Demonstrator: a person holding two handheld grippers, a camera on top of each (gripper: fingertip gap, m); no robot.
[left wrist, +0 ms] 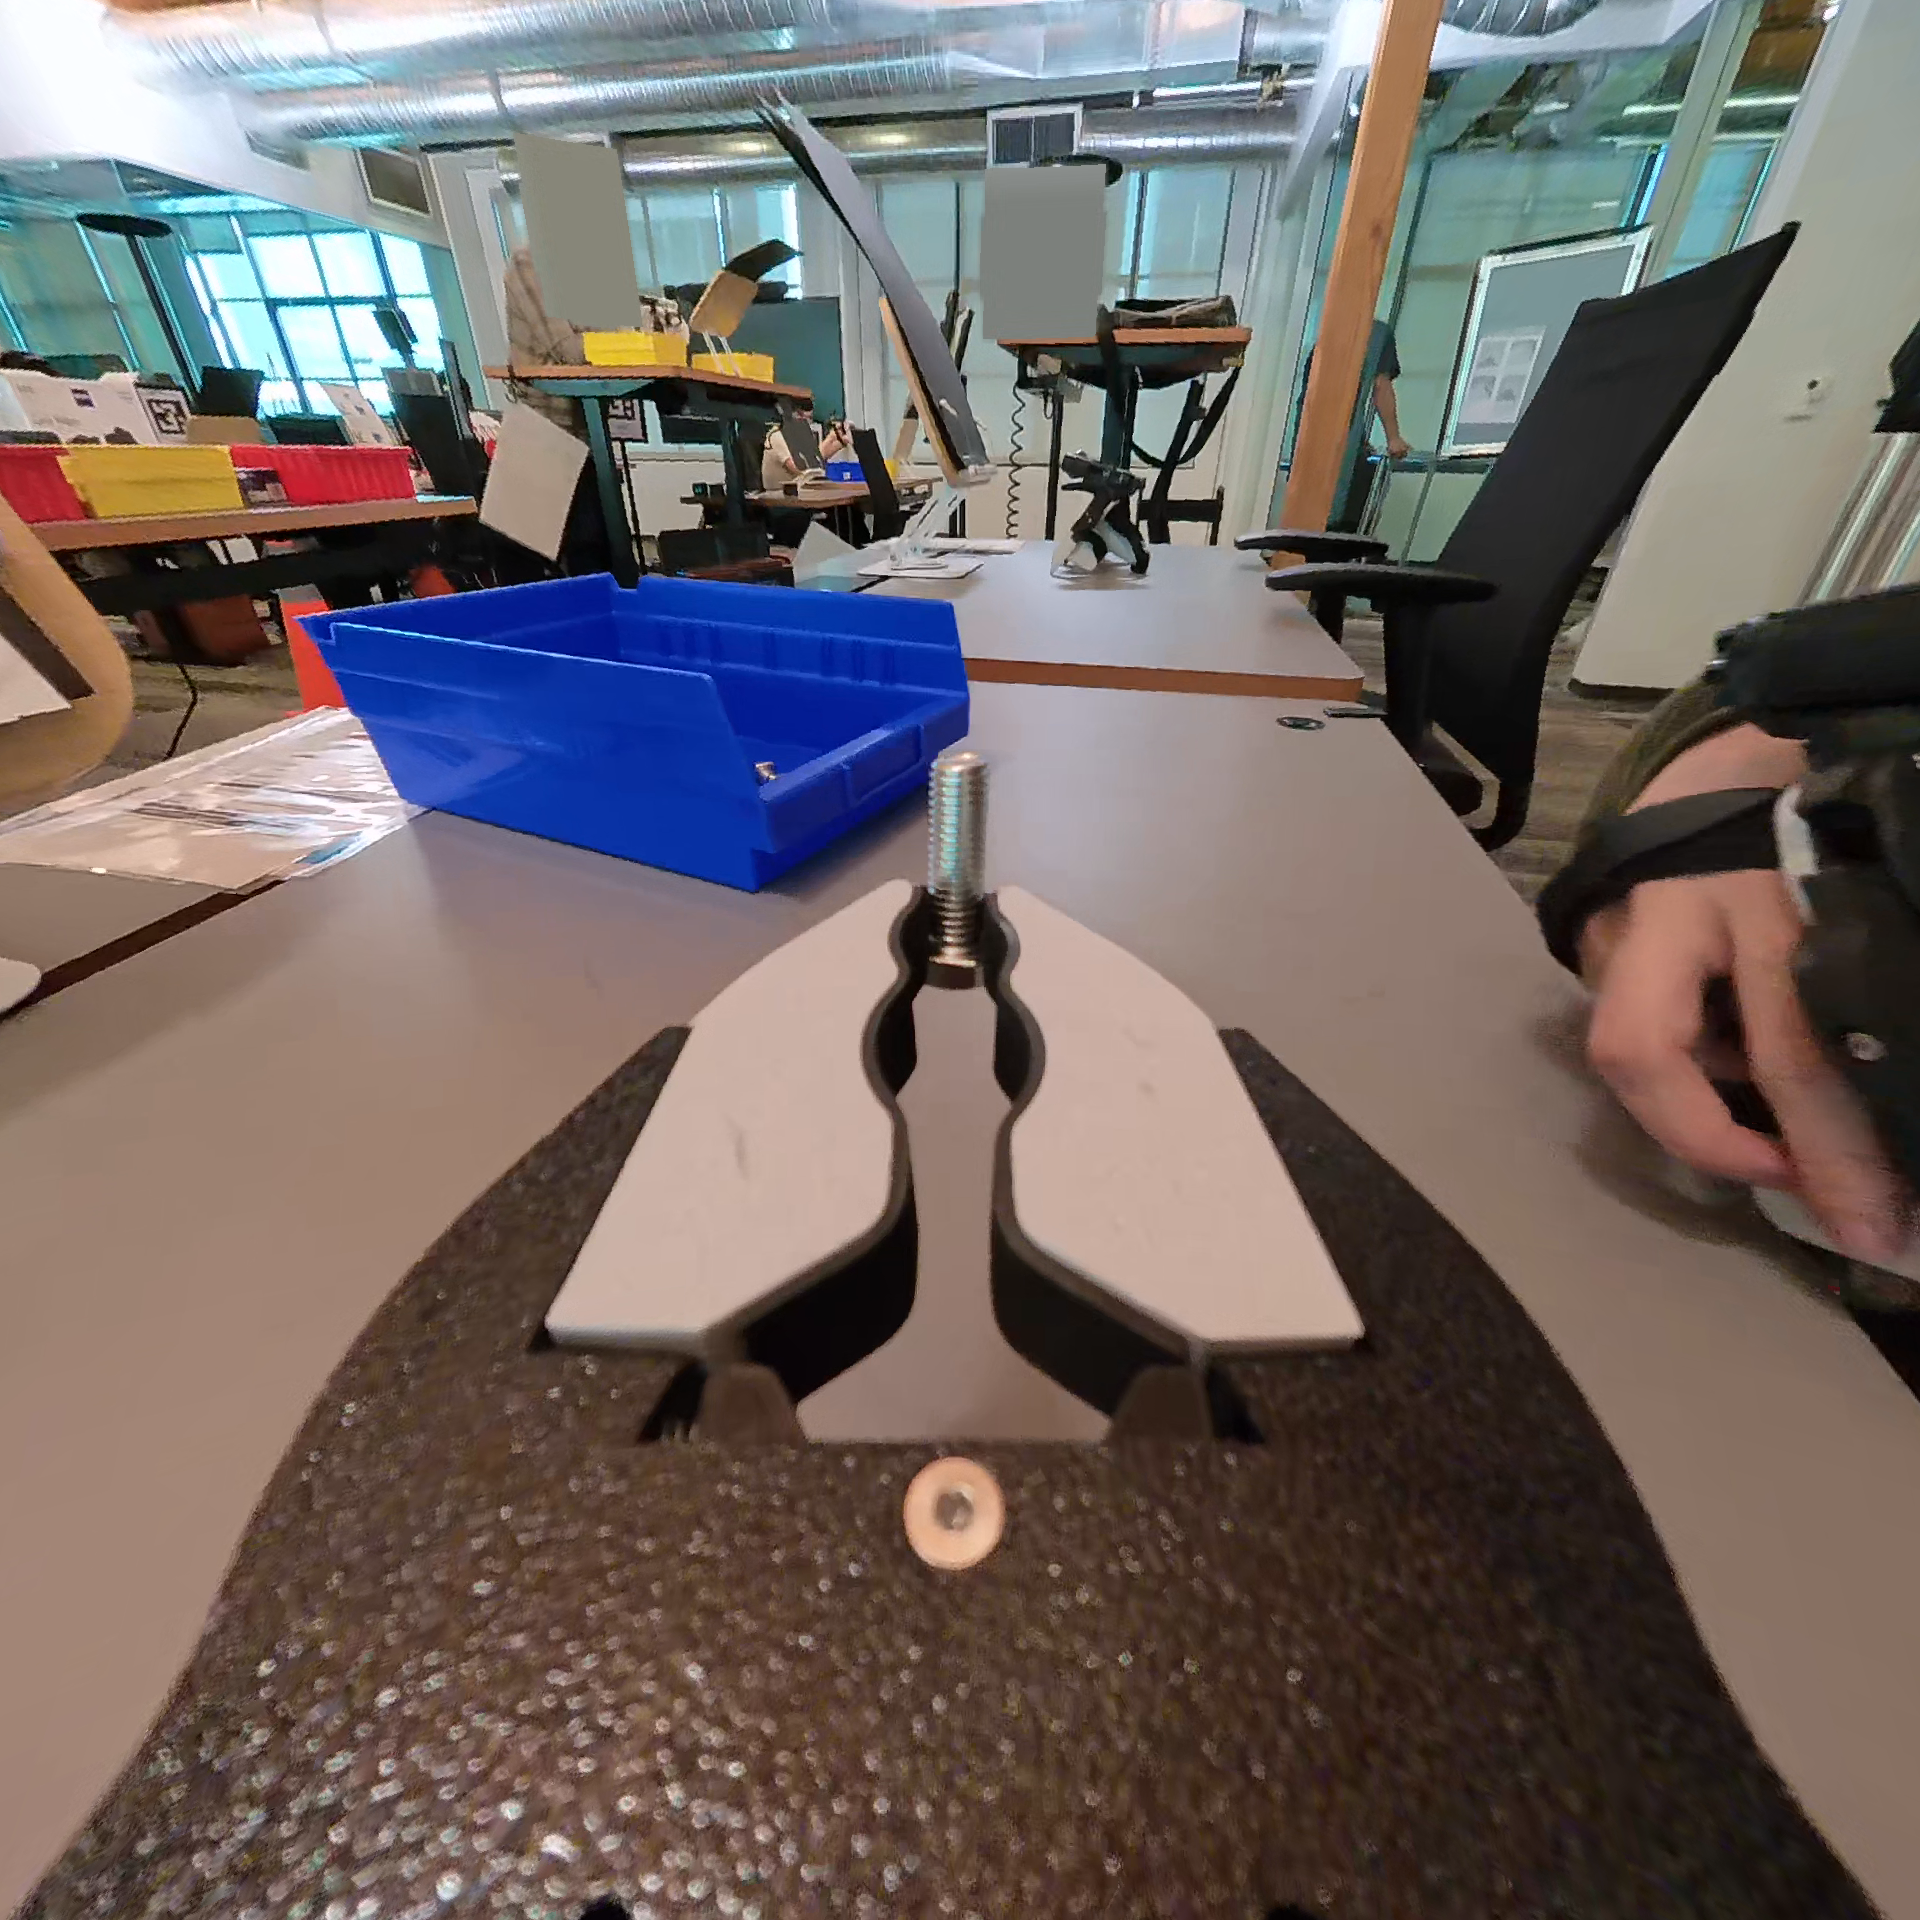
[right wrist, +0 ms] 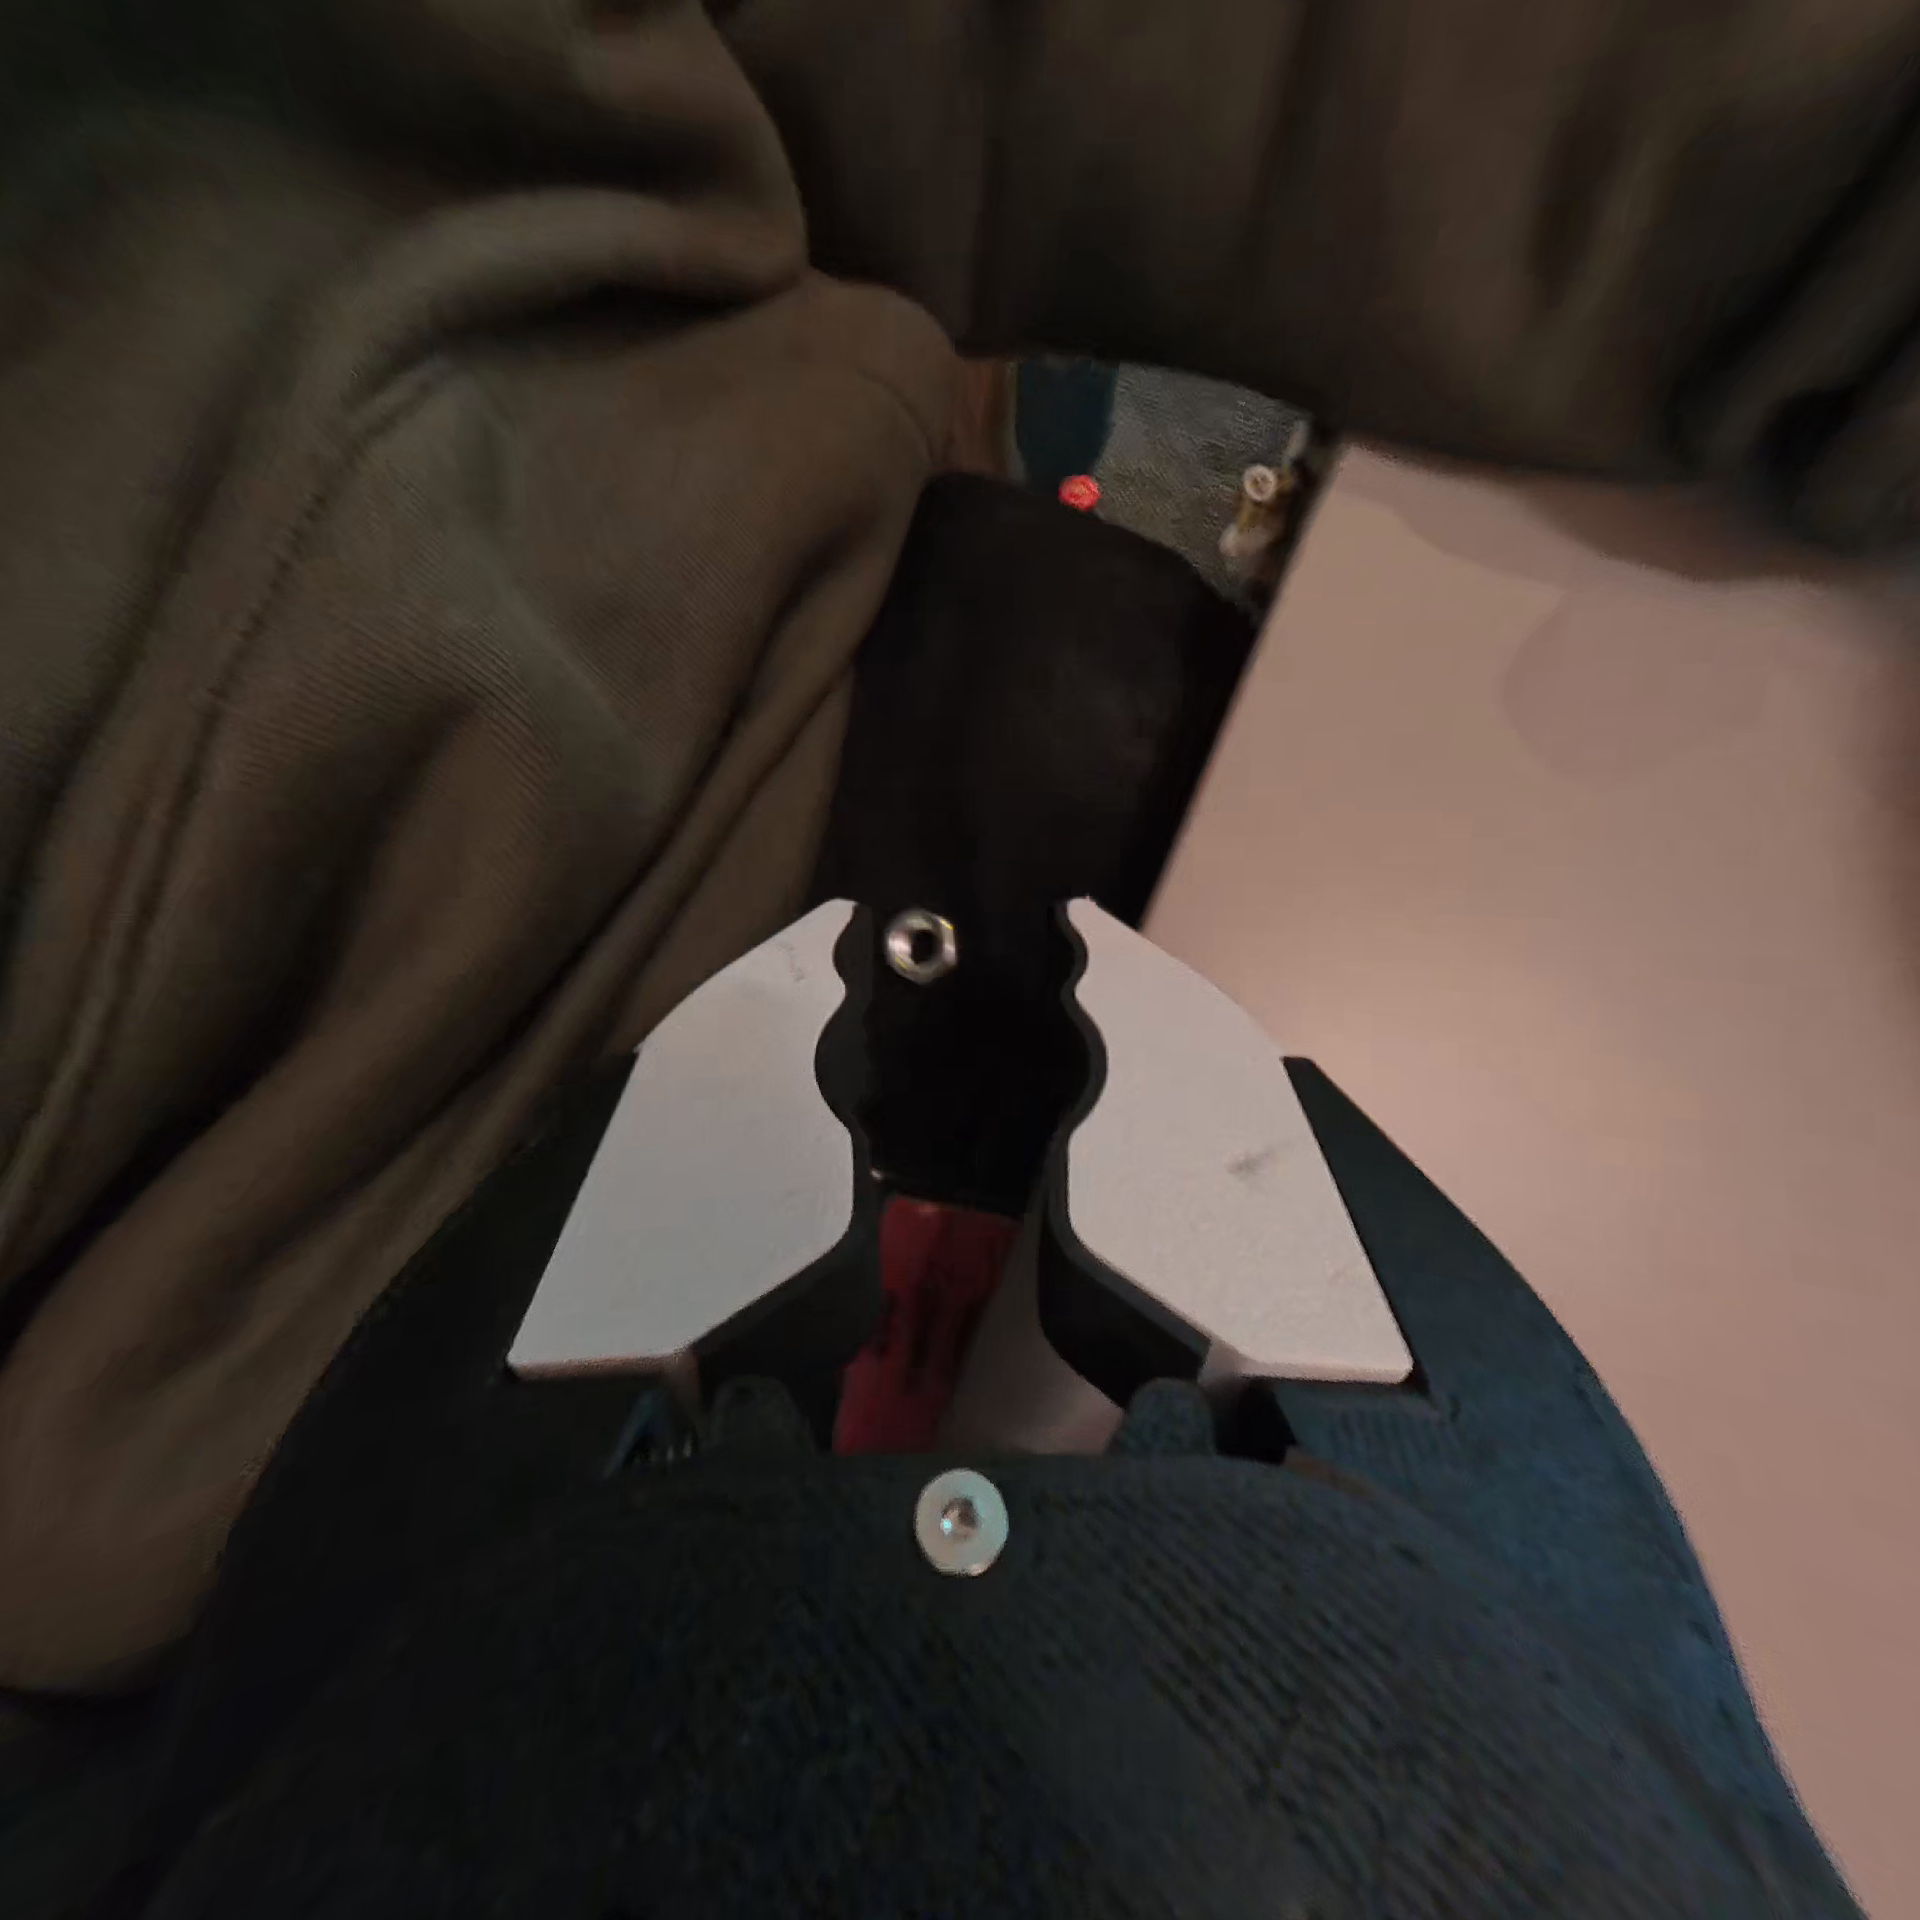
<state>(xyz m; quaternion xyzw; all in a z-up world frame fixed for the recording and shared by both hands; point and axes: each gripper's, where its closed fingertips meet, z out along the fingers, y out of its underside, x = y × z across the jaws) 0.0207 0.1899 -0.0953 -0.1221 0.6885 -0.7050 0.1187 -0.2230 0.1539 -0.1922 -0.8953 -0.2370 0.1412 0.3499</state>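
In the left wrist view my left gripper (left wrist: 951,920) is shut on a silver bolt (left wrist: 956,831) at its head end; the threaded shank stands upright above the fingertips, over the grey table (left wrist: 1195,831). In the right wrist view my right gripper (right wrist: 961,920) is open and points down past the table edge (right wrist: 1205,769) toward olive-brown clothing (right wrist: 416,623). A small silver nut (right wrist: 921,943) sits against the inner side of its left finger; I cannot tell whether it rests on the finger or on the dark surface behind. A hand holding the right gripper (left wrist: 1849,935) shows blurred at the right edge.
A blue plastic bin (left wrist: 644,717) stands on the table beyond the bolt, with a small metal part (left wrist: 767,771) inside. Printed sheets in plastic (left wrist: 208,800) lie at the left. A black office chair (left wrist: 1538,540) stands at the right. Desks with red and yellow bins (left wrist: 156,478) stand behind. Some 25 centimetres of space lies between my two pairs of fingers.
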